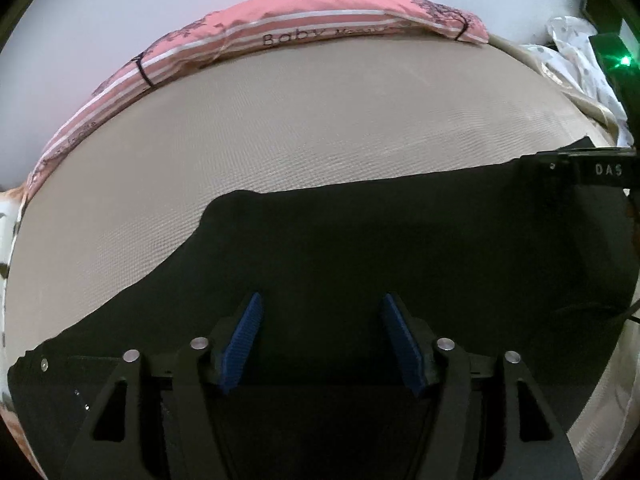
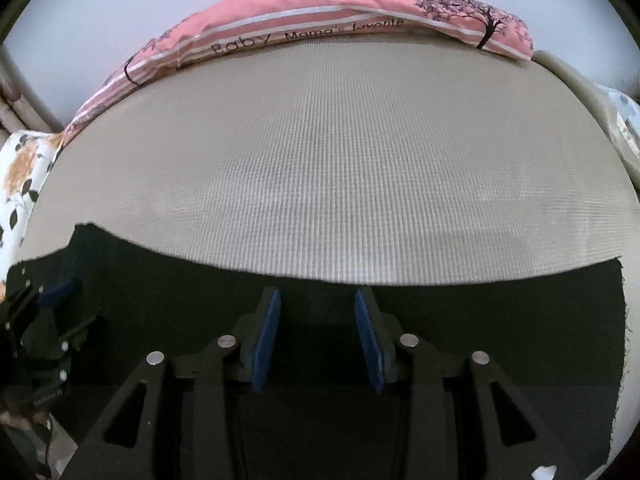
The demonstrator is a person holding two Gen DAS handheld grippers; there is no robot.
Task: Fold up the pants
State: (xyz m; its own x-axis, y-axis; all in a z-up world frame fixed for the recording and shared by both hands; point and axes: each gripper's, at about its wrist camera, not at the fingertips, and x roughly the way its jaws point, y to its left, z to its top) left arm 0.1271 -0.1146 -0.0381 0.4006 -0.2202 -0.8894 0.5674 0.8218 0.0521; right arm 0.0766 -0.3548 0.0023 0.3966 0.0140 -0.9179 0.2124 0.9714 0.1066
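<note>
i have both tools over the black pants (image 1: pixel 360 248), which lie spread flat on the beige woven mat (image 1: pixel 280 128) of what looks like a bed, along its near side. the far edge of the pants runs just ahead of my fingers in both views, and a pink pillow (image 2: pixel 320 12) sits along the far side of the mat, well apart from the cloth.

the left tool (image 1: pixel 320 340) is released, its blue pads standing wide with only flat fabric below them and nothing pinched. the right tool (image 2: pixel 316 334) is also released, with a narrower gap and no cloth gathered between its pads. in the right wrist view i can see the left tool at the left edge, over the same garment.

my worry is the grasp. the fabric is black and reads as one dark sheet, so i can't tell how many layers lie under each tool. if i come down and clench here, i could catch only the top layer, or skid over taut cloth and take nothing. the right tool sits near the far edge, so i judge a small drift could close it on the mat instead. if one side grabs and the other misses, lifting would drag the pants askew and bunch the fold.
</note>
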